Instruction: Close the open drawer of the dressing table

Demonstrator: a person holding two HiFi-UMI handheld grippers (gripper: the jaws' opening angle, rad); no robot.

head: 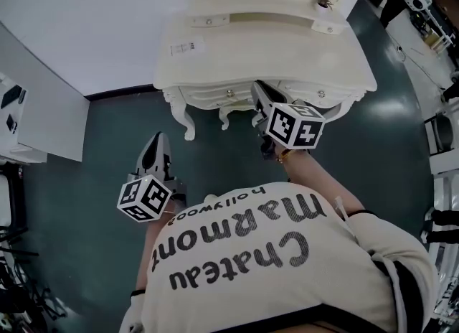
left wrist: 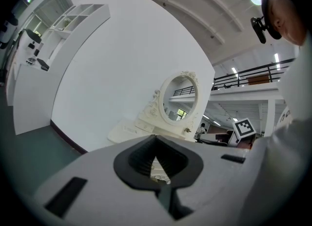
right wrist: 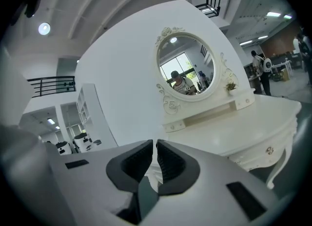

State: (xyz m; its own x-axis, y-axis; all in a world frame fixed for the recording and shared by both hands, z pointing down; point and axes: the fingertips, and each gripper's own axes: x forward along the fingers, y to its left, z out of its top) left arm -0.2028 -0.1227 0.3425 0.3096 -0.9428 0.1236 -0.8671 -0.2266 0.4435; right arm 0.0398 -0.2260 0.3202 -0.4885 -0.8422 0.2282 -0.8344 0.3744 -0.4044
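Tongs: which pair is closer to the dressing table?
The right tongs, tips by the dressing table's front; the left tongs hang apart over the floor.

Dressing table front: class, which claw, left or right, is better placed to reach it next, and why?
Right, likely. In the head view the right claw points at the drawer fronts, tips close to them; the left claw hangs over the floor, off to the side, short of the dressing table.
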